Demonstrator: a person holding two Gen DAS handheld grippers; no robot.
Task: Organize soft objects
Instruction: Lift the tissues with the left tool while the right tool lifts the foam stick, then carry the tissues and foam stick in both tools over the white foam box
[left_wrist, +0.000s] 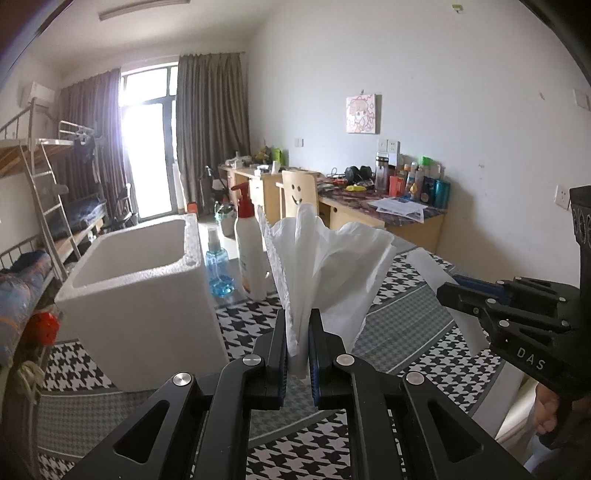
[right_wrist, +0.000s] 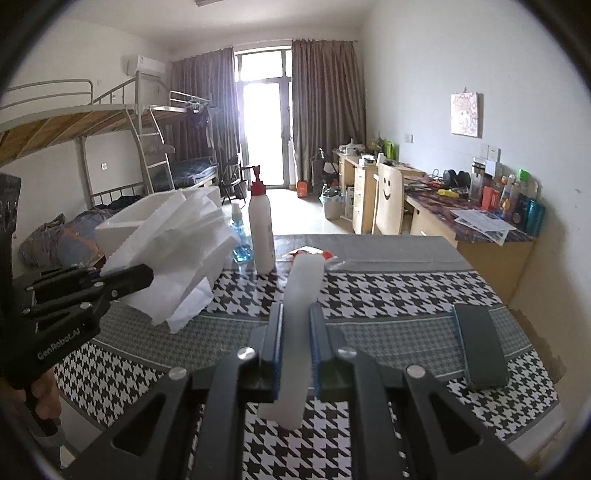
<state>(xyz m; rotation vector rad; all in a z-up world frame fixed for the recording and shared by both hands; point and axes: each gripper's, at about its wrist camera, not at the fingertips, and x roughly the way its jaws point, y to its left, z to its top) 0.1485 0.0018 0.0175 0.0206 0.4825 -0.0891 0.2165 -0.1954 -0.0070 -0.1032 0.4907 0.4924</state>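
left tongs (left_wrist: 298, 332) clamped on the bunched tissues (left_wrist: 325, 258), right tongs (right_wrist: 295, 325) pinching a tissue strip (right_wrist: 301, 295) — thin grips, either could slip onto the table (right_wrist: 406, 258).

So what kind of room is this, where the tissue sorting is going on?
Most likely a shared dormitory room. Metal bunk beds with a ladder line one wall, a row of wooden study desks cluttered with bottles and papers lines the other, and curtains frame a balcony door at the far end.

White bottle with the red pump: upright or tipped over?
Upright: the bottle stands on its base on the table, red pump on top.
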